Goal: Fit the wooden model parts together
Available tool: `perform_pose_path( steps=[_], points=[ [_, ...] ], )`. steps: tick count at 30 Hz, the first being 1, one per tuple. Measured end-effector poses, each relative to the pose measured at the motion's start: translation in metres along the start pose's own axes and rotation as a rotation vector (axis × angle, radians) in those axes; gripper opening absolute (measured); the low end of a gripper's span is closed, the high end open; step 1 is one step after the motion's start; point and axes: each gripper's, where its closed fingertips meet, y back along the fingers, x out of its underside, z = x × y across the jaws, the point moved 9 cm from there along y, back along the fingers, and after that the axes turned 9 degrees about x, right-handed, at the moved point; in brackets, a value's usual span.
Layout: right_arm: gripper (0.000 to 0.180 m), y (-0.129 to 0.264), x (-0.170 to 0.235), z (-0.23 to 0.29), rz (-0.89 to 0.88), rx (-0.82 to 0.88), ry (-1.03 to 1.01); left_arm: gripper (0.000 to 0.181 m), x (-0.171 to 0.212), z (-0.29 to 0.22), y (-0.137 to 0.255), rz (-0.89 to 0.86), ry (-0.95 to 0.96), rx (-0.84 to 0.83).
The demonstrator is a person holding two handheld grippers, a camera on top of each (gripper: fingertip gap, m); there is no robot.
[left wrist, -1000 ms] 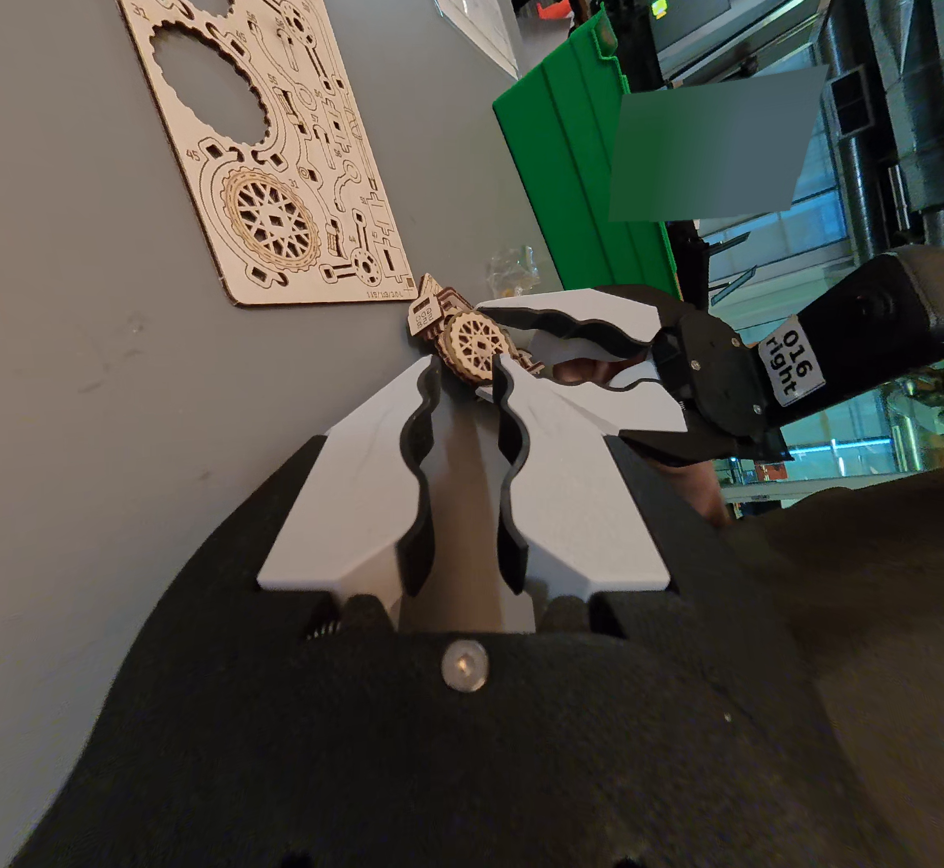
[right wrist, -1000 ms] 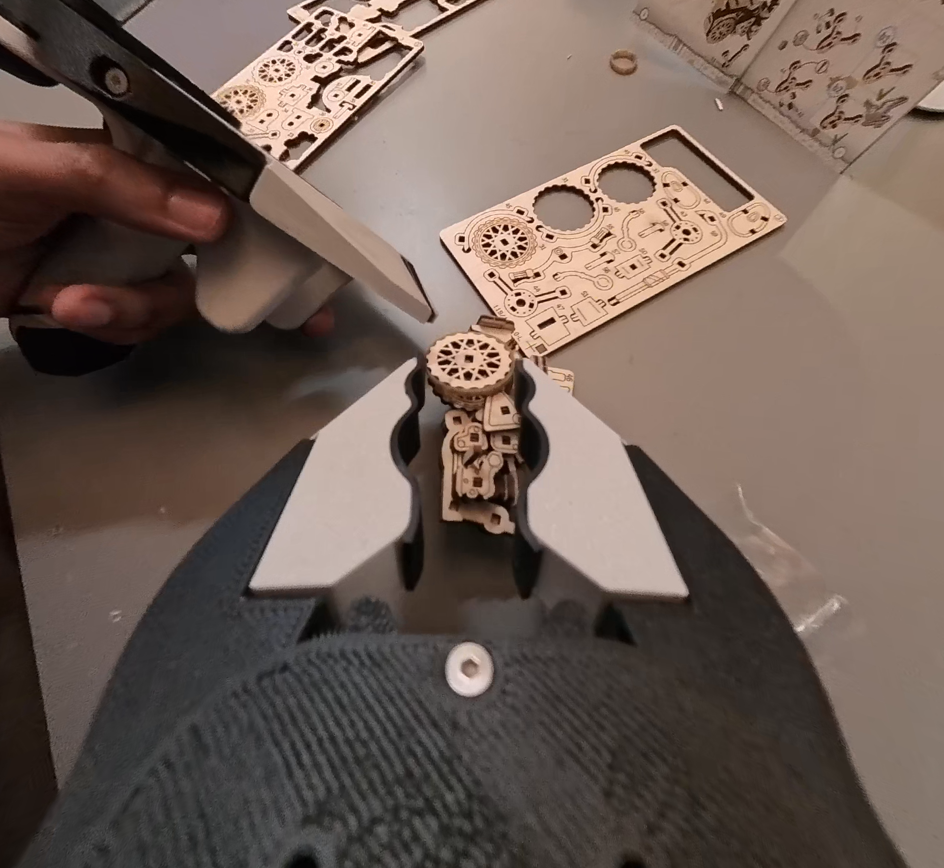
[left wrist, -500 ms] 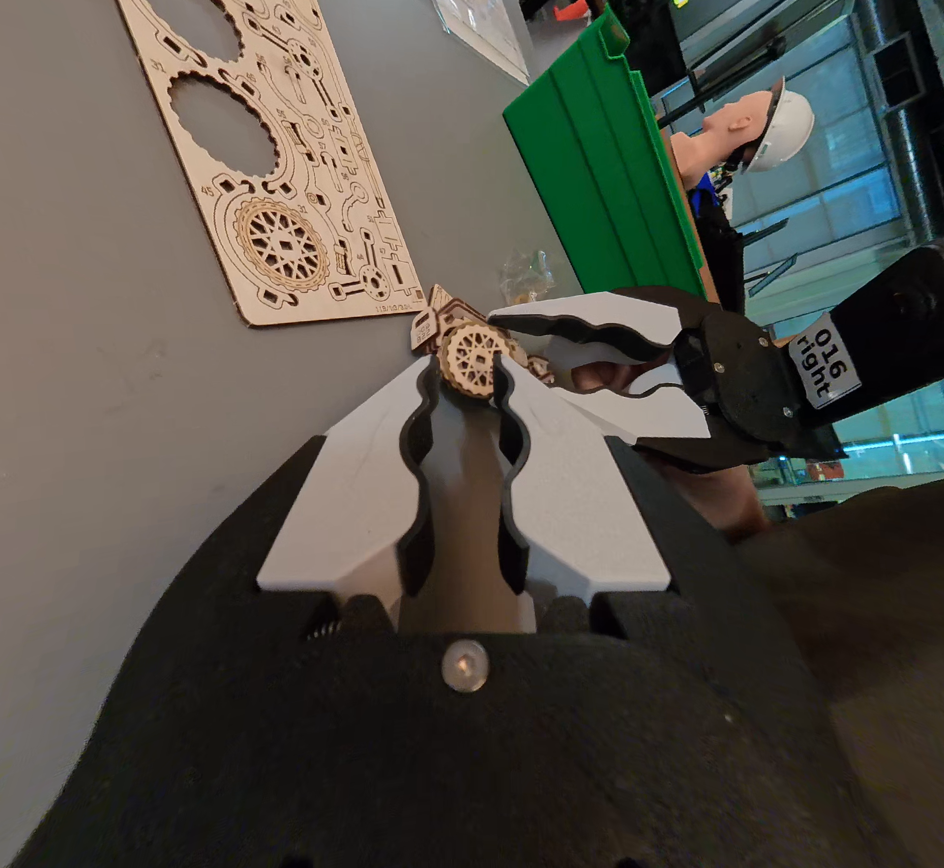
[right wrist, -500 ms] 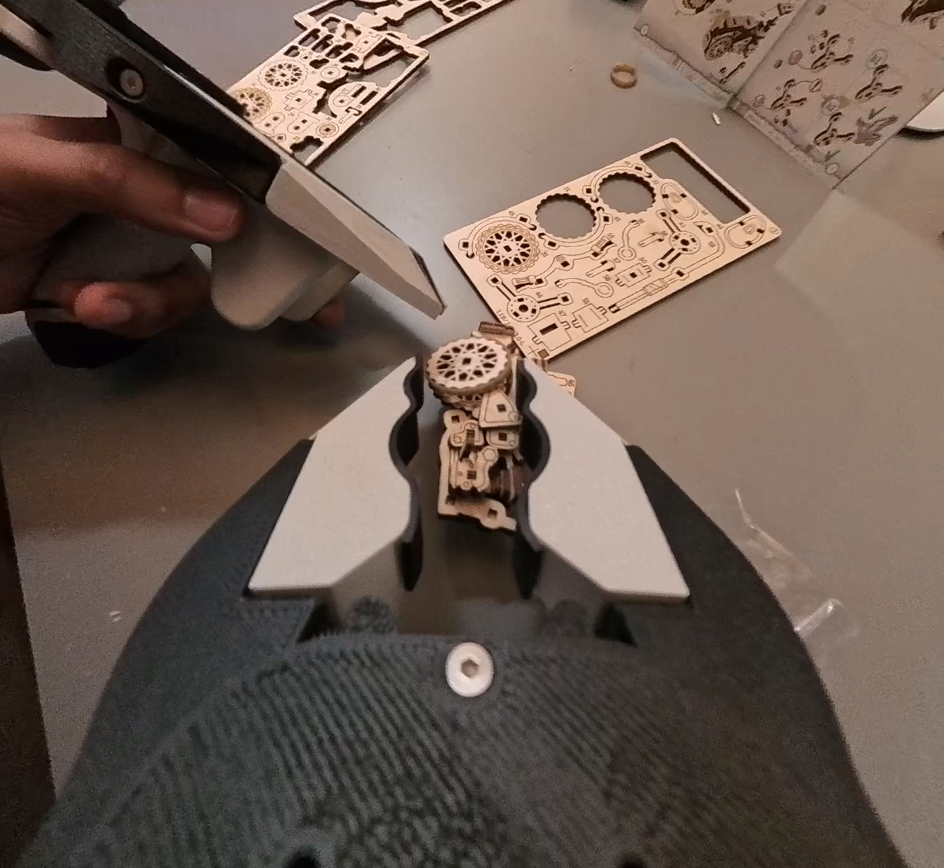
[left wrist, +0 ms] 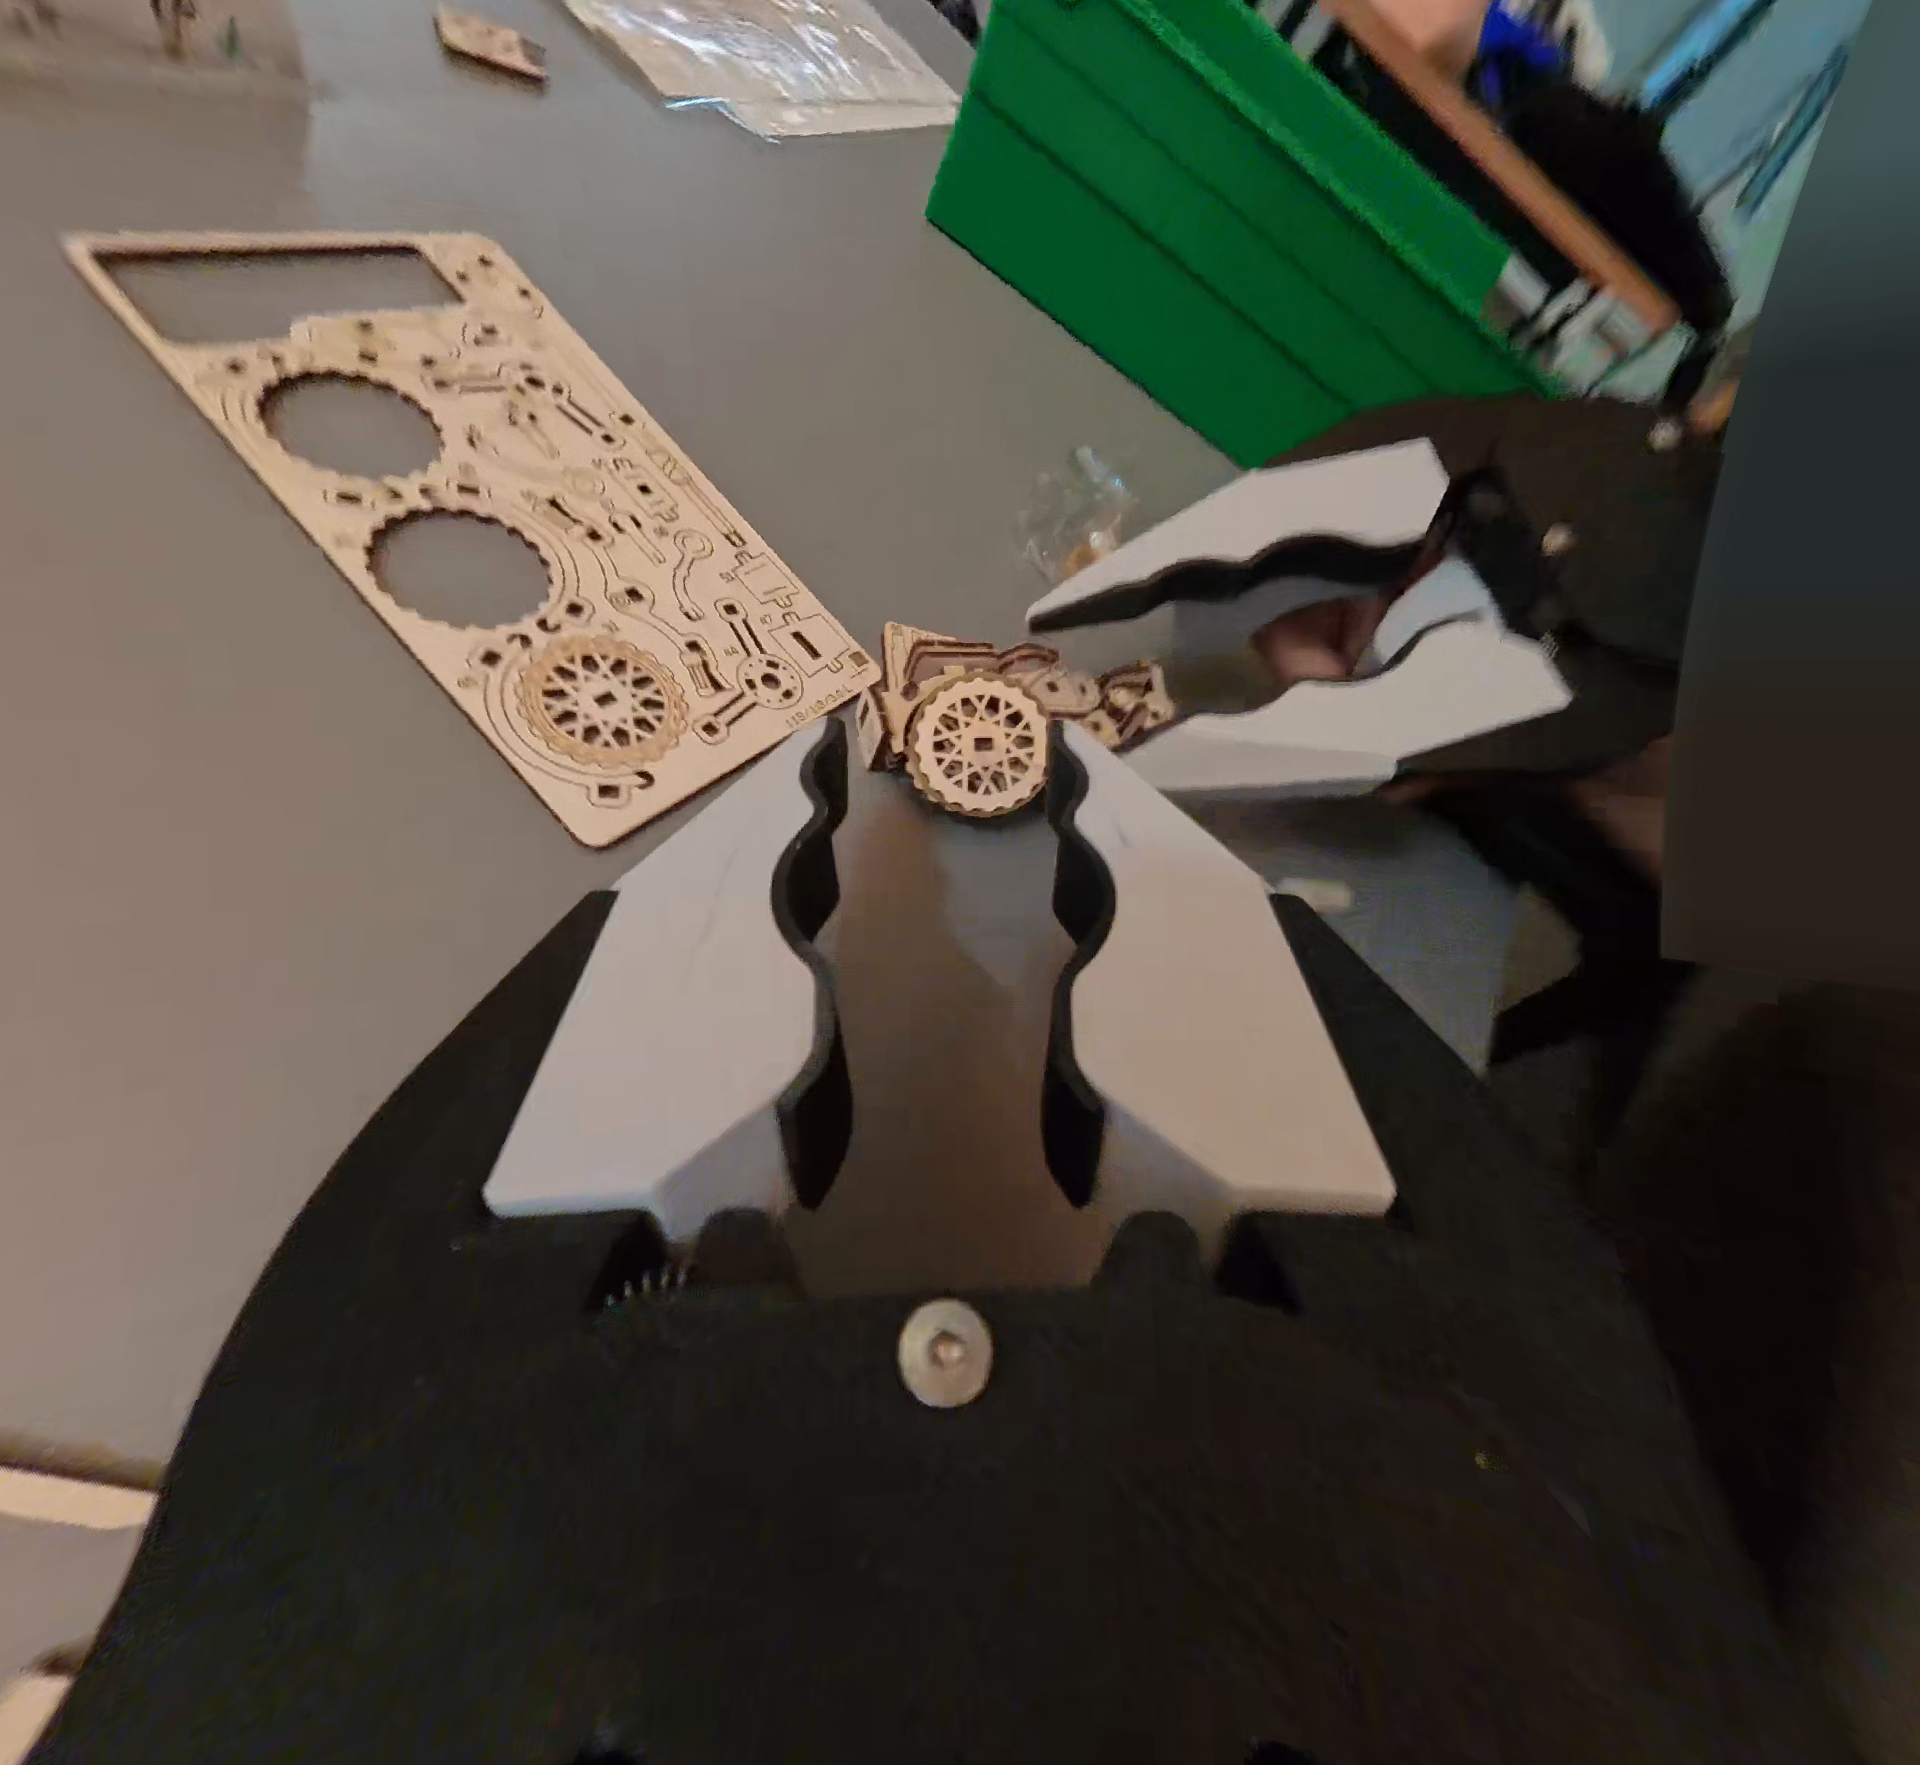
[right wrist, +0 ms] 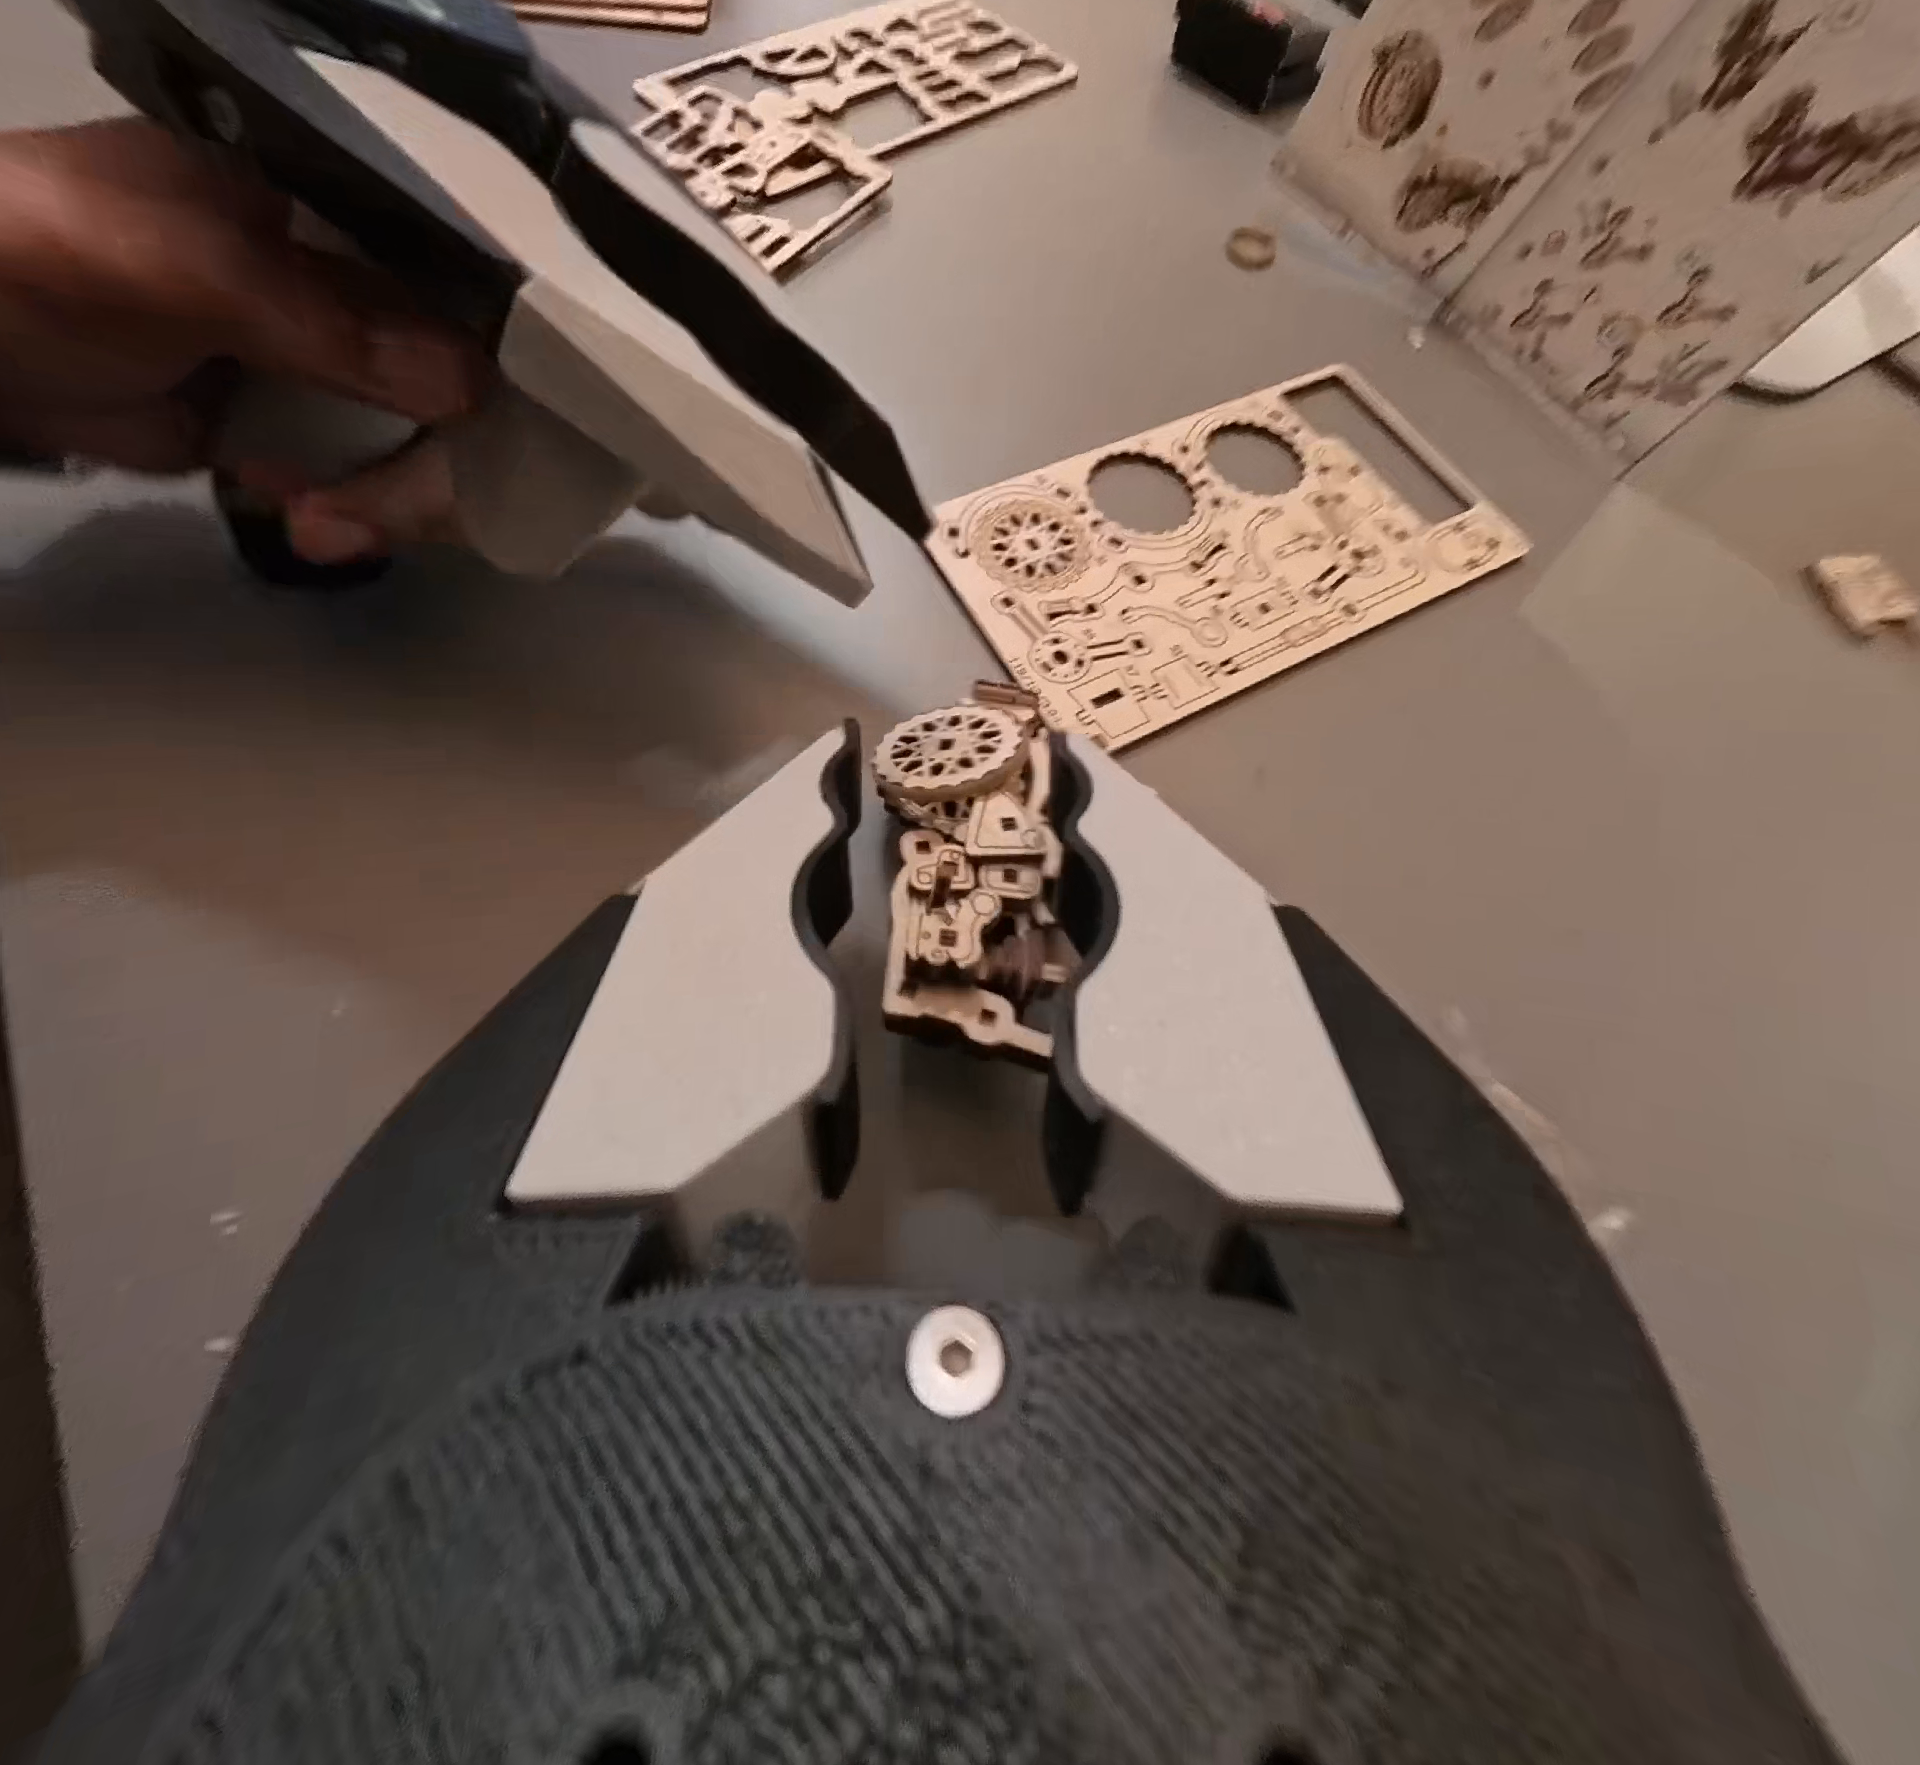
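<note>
Wooden model between right claw fingers

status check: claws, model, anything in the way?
Right claw shut on model, wheel forward. Left claw open, empty, off the wheel. Parts sheet just beyond on the table; nothing between the claws.

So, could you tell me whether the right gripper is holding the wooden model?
Yes: the right gripper is shut on the wooden model, which sits between its fingers.

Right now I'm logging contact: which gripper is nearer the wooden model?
Right. The right gripper has the wooden model between its fingers; the left gripper hovers just above its wheel, not touching.
</note>
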Motion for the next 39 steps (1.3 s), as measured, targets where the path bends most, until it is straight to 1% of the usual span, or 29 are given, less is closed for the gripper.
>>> perform_pose_path(
  steps=[5,8,9,11,14,16,18,20,22,25,29,39],
  points=[
    [0.033,0.014,-0.001,-0.011,-0.050,0.113,0.033,0.040,-0.008,-0.001,-0.003,0.156,-0.286,0.044],
    [0.034,0.025,0.000,-0.015,-0.047,0.182,0.008,0.049,-0.007,0.000,-0.012,0.279,-0.450,0.068],
    [0.034,0.029,0.002,-0.014,-0.043,0.203,0.002,0.049,-0.006,0.000,-0.014,0.306,-0.498,0.065],
    [0.034,0.035,0.005,-0.009,-0.040,0.252,-0.006,0.048,-0.007,-0.001,-0.018,0.304,-0.555,0.063],
    [0.035,0.042,0.015,0.005,-0.017,0.289,-0.015,0.048,-0.008,-0.001,-0.020,0.288,-0.556,0.105],
    [0.035,0.048,0.021,0.011,0.002,0.331,0.008,0.049,-0.012,0.002,-0.019,0.299,-0.561,0.106],
    [0.037,0.051,0.026,0.014,0.022,0.360,-0.001,0.049,-0.014,0.006,-0.018,0.277,-0.522,0.099],
    [0.047,0.050,0.034,0.017,0.073,0.324,-0.075,0.048,-0.014,0.008,-0.017,0.250,-0.426,0.134],
    [0.051,0.050,0.039,0.019,0.107,0.298,-0.146,0.048,-0.013,0.007,-0.018,0.242,-0.368,0.161],
    [0.049,0.054,0.038,0.015,0.062,0.324,-0.213,0.048,-0.014,0.005,-0.021,0.240,-0.390,0.151],
    [0.050,0.050,0.034,0.010,0.033,0.296,-0.283,0.047,-0.011,0.004,-0.027,0.265,-0.433,0.123],
    [0.054,0.032,0.032,0.008,0.099,0.248,-0.286,0.044,-0.012,0.008,-0.014,0.208,-0.391,0.093]
  ],
)
